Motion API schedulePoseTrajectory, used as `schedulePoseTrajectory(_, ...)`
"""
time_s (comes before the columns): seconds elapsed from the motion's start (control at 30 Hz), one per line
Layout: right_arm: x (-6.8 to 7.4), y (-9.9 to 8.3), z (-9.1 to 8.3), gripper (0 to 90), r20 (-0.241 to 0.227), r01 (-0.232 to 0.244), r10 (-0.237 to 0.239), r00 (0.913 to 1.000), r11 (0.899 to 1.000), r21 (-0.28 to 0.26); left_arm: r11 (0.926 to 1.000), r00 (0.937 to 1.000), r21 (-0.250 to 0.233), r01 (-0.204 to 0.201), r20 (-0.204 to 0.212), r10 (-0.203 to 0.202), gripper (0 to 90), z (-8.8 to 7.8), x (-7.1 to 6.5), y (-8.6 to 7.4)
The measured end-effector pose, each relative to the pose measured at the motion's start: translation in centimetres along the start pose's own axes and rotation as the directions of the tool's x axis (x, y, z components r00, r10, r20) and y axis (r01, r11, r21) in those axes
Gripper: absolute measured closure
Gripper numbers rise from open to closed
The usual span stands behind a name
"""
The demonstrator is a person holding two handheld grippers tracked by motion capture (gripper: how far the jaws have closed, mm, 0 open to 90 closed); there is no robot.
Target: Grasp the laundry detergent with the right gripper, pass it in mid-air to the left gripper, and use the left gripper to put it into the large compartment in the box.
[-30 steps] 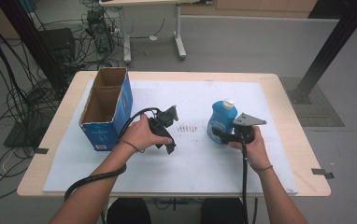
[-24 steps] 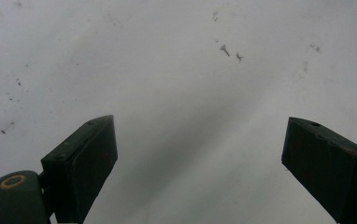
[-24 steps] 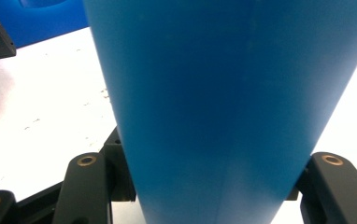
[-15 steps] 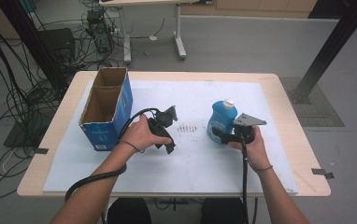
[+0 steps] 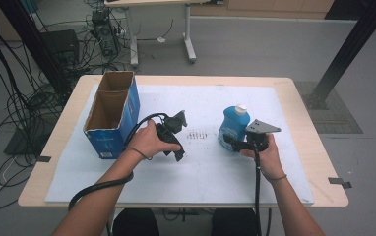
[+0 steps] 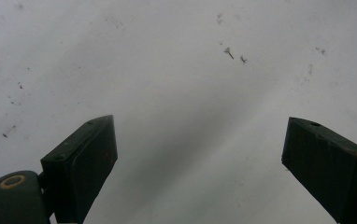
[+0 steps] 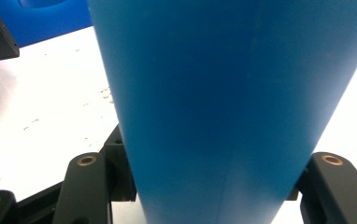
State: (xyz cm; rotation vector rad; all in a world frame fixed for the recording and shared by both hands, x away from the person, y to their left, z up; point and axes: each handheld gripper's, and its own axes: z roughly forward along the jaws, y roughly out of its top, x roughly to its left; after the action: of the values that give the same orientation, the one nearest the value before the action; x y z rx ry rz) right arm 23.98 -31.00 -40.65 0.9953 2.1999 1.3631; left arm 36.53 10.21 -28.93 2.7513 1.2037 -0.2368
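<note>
A blue bottle (image 5: 234, 125) with a white cap stands upright on the white mat (image 5: 201, 172), right of the middle. My right gripper (image 5: 230, 140) comes at it level from the near side and is shut on its lower body. The right gripper view has the blue bottle (image 7: 232, 93) close up, with the right gripper (image 7: 214, 179) pressing on both its sides. My left gripper (image 5: 176, 147) hovers over the mat's middle and points down. In its own view the left gripper (image 6: 197, 123) stands wide open with nothing but bare mat between the jaws.
An open-topped blue cardboard box (image 5: 112, 113) stands at the mat's left side, close to the left hand; its blue wall (image 7: 50, 18) is at the top left of the right gripper view. Dark specks (image 5: 196, 134) mark the mat between the grippers. Cables trail back from both grippers.
</note>
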Motion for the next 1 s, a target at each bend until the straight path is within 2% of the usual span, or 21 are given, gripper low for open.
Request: schedulePoseTrajectory(1.0, 0.13, 0.06, 0.00, 41.0, 0.005, -0.001, 0.001, 1.0000, 1.000, 0.003, 1.0000, 1.0000, 0.000, 0.002, 0.000, -0.002, 10.8, -0.07, 0.02, -0.20)
